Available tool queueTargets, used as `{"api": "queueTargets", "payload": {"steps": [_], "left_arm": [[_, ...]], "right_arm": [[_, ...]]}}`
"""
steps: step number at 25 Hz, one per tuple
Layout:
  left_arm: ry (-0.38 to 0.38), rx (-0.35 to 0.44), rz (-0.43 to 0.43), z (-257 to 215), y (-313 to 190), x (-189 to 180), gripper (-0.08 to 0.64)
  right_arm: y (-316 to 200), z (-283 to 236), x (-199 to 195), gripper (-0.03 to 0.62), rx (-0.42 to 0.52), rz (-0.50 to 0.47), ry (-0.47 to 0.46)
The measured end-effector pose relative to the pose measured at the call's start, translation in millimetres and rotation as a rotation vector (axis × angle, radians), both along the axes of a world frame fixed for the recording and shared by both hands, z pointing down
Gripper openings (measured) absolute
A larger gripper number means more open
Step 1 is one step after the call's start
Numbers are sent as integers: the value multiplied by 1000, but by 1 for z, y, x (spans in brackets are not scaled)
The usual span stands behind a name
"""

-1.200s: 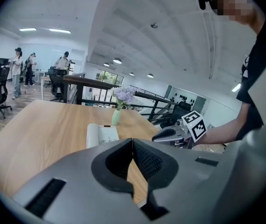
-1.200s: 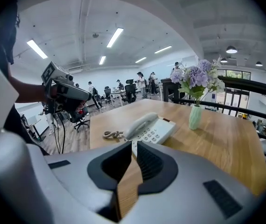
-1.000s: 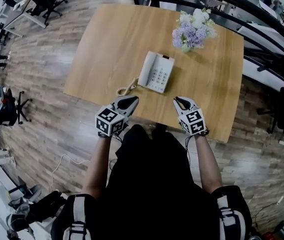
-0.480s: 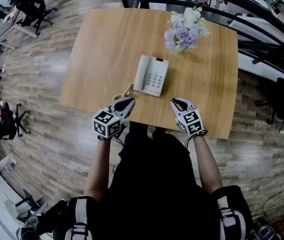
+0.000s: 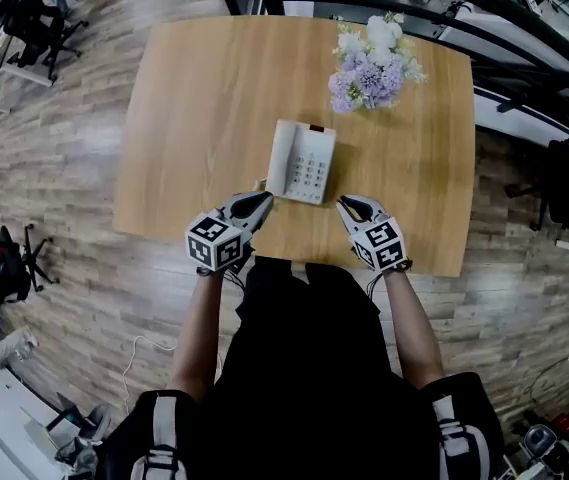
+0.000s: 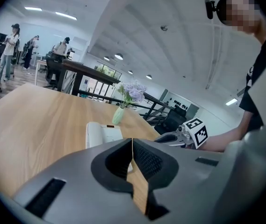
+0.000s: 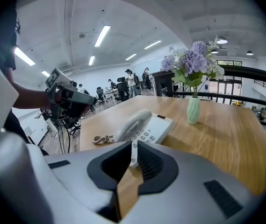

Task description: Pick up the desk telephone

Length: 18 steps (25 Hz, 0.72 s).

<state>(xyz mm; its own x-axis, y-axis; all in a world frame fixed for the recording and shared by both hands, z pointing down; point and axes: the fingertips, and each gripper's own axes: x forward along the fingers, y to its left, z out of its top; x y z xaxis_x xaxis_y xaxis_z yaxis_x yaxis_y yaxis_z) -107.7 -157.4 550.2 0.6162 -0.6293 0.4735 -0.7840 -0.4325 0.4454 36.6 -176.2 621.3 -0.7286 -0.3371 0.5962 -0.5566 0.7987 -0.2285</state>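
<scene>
My left tongs [image 5: 264,200] are closed with nothing between them, over the near edge of the table [image 5: 184,98]; the coiled cord [image 7: 103,138] just ahead of them is mostly hidden from above; the desk telephone [image 5: 302,162] lies between and just beyond both tips, handset on its cradle; my right tongs [image 5: 343,203] are closed and empty too; farther beyond them, a green vase [image 7: 193,110] holds lilac flowers [image 5: 372,63].

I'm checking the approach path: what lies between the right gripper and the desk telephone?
Only bare table separates the right gripper from the desk telephone, as the head view and the right gripper view both show.
</scene>
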Motion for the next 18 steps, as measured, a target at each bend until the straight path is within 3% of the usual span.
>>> {"api": "queueTargets", "payload": {"steps": [16,18], "left_arm": [[2,-108,128,52,-49,-18,25],[1,-128,135,60,-52,-21,66]], "right_arm": [[-29,29,-45,48,-87,0,55],[-35,32,-47,49,-92,16,58]]}}
